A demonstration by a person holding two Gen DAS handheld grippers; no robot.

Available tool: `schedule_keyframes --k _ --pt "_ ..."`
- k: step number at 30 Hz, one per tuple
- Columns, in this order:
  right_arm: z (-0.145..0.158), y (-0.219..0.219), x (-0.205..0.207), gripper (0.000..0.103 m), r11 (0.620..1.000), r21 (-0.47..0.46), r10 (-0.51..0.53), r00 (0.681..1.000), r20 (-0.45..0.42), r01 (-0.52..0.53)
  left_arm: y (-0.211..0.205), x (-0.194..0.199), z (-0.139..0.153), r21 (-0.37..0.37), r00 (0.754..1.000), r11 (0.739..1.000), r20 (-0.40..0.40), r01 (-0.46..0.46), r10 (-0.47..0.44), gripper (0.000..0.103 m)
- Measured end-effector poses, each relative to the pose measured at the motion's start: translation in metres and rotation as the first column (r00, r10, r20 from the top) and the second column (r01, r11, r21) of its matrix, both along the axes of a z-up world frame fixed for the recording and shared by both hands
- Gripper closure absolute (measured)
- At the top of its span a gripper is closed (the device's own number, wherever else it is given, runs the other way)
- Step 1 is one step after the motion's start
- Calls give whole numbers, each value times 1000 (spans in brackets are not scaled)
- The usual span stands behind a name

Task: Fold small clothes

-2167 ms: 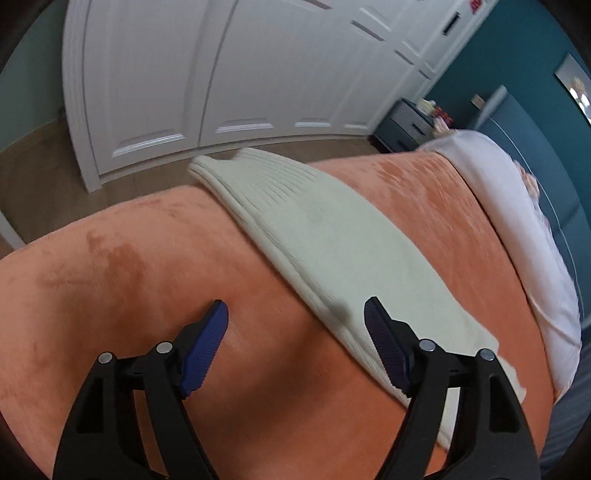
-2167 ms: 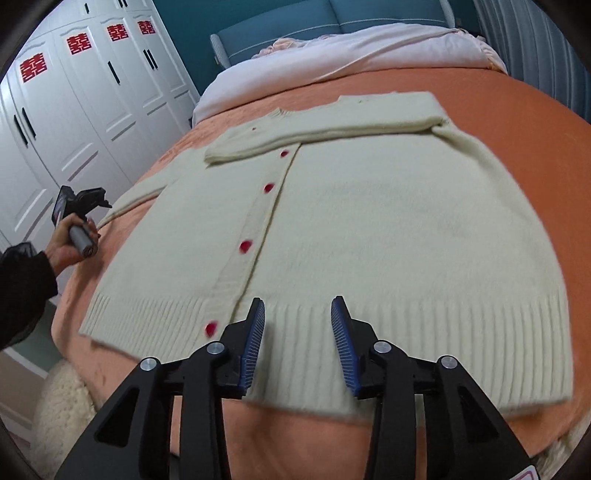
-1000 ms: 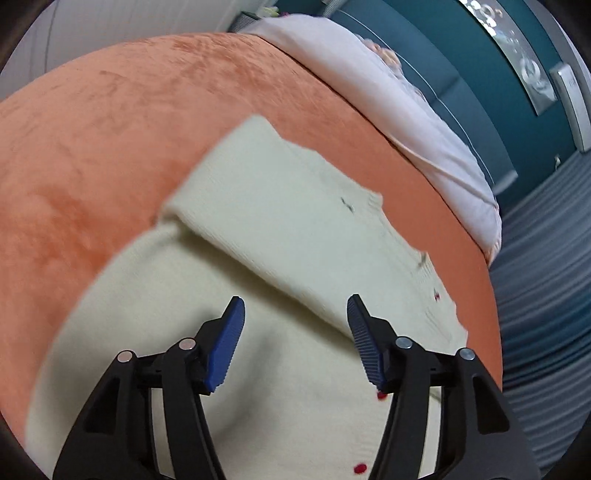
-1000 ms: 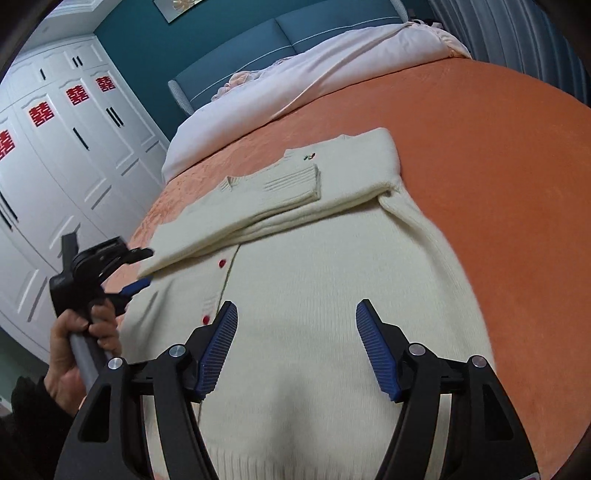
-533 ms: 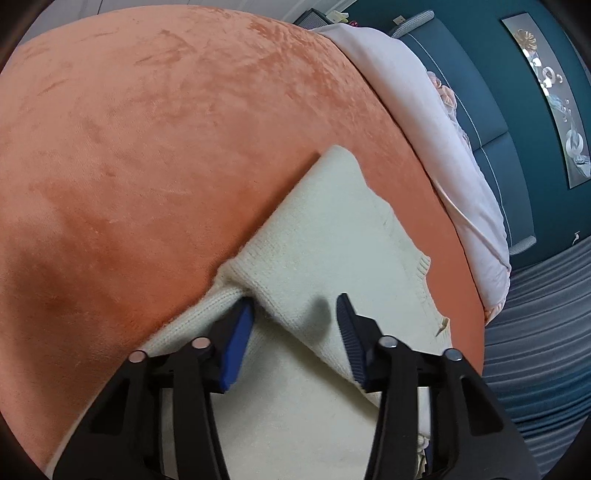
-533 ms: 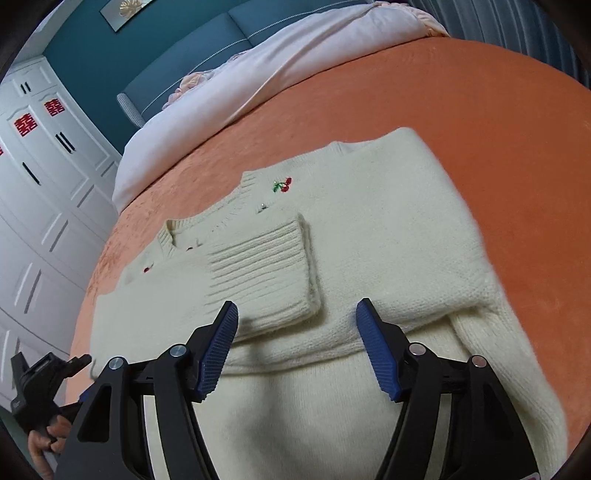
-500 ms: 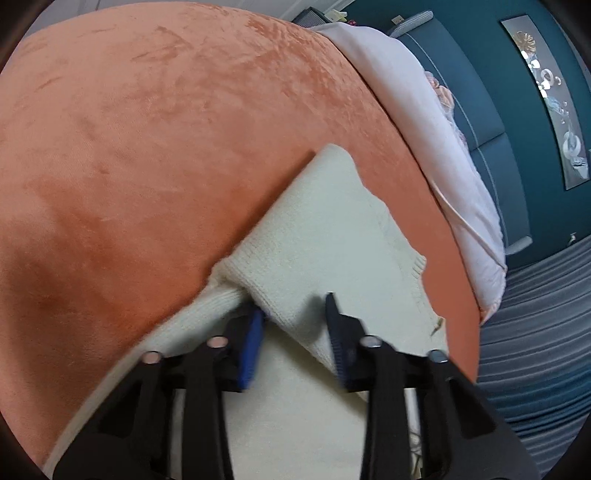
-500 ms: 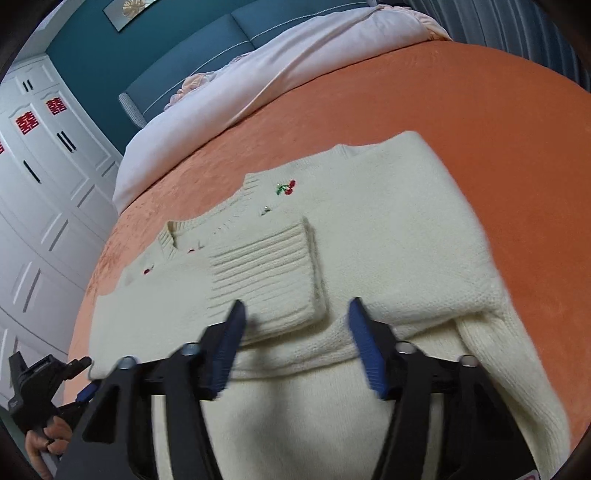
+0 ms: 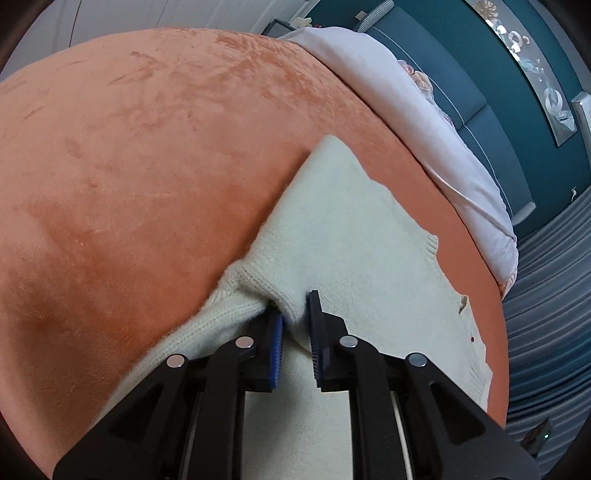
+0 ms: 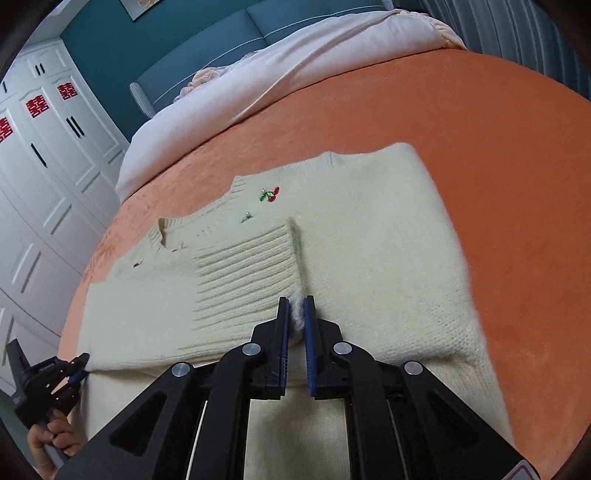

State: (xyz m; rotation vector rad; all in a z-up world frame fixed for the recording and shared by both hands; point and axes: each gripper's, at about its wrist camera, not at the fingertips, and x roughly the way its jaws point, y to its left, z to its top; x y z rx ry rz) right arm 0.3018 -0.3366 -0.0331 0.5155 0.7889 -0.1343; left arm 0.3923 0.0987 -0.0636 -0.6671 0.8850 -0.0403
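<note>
Cream cardigan flat on the orange bedspread, sleeves folded across the chest; left gripper just closed, pinching a fold at the left shoulder, right gripper just closed, nipping the folded cuff mid-chest. Probably the lengthwise fold; next, lifting both pinches together, evenly

An orange bedspread covers the bed, with a pale duvet against a blue padded headboard. White wardrobes stand beside teal walls.
</note>
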Motion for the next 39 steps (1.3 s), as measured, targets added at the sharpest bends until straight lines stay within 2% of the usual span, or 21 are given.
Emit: schedule_keyframes --k 2,3,4,5,6,8,11,14,16,19,24,27,29,30,31,32,33,34,36,38,39 --pt "12 4 -7 95 999 -36 -38 999 -5 37 -2 -2 -2 31 999 999 33 10 -11 90" --pt "22 9 -16 93 994 -85 -72 997 20 73 -4 -4 -3 43 998 999 55 12 -15 89" --pt "30 18 -21 88 991 -108 -78 995 57 84 -4 -7 -5 43 997 999 73 9 -12 89" --pt "41 32 -29 87 991 -112 -60 992 110 72 -2 -9 -6 27 996 1000 87 3 -5 89" --pt "49 48 -33 87 994 -109 -7 990 142 23 0 -9 -9 7 996 1000 95 -3 2 89" --pt "58 91 -22 88 981 -133 158 977 142 -139 3 -12 -11 -18 994 1000 112 -6 8 89" --pt "52 172 3 89 913 -154 395 912 110 -377 5 -13 -11 -37 992 999 126 -6 10 89" --pt "26 229 38 94 861 -132 497 867 16 -491 6 -13 -12 -49 991 999 136 -5 11 89" --pt "6 240 56 103 858 -145 491 870 -55 -493 6 -14 -13 -51 990 999 144 -2 9 89" --pt "-4 197 52 103 894 -93 436 899 -39 -438 7 -15 -15 -62 988 998 157 5 5 89" --pt "-5 91 21 103 966 -28 256 967 -9 -256 2 -15 -15 -45 985 999 171 15 -7 86" --pt "7 63 7 103 983 -69 169 985 -19 -170 2 -15 -14 -43 985 999 171 15 -7 86" --pt "20 49 -2 87 990 -119 84 996 15 -81 1 -15 -14 -39 985 999 171 14 -7 86" --pt "24 39 -5 85 993 -112 45 998 33 -42 0 -15 -14 -36 985 999 172 13 -7 86" --pt "23 32 -2 75 996 -94 18 999 40 -14 -1 -16 -14 -32 985 999 172 12 -6 86" --pt "20 22 -1 68 997 -68 -17 999 31 19 -1 -16 -14 -30 985 999 173 12 -6 86" --pt "13 15 4 53 998 -47 -36 999 9 37 -1 -16 -14 -29 985 1000 174 11 -6 86" --pt "2 10 9 48 999 -24 -43 999 -32 43 -2 -16 -14 -27 985 1000 175 10 -5 86" --pt "-8 10 17 47 999 -24 -44 996 -72 42 -3 -17 -14 -18 985 1000 174 9 -5 86" --pt "-2 24 23 70 999 -44 21 998 -55 -23 -3 -16 -15 -18 985 1000 174 8 -5 86" --pt "2 32 26 92 997 -56 51 997 -55 -54 -2 -16 -15 -22 985 1000 174 8 -4 86"
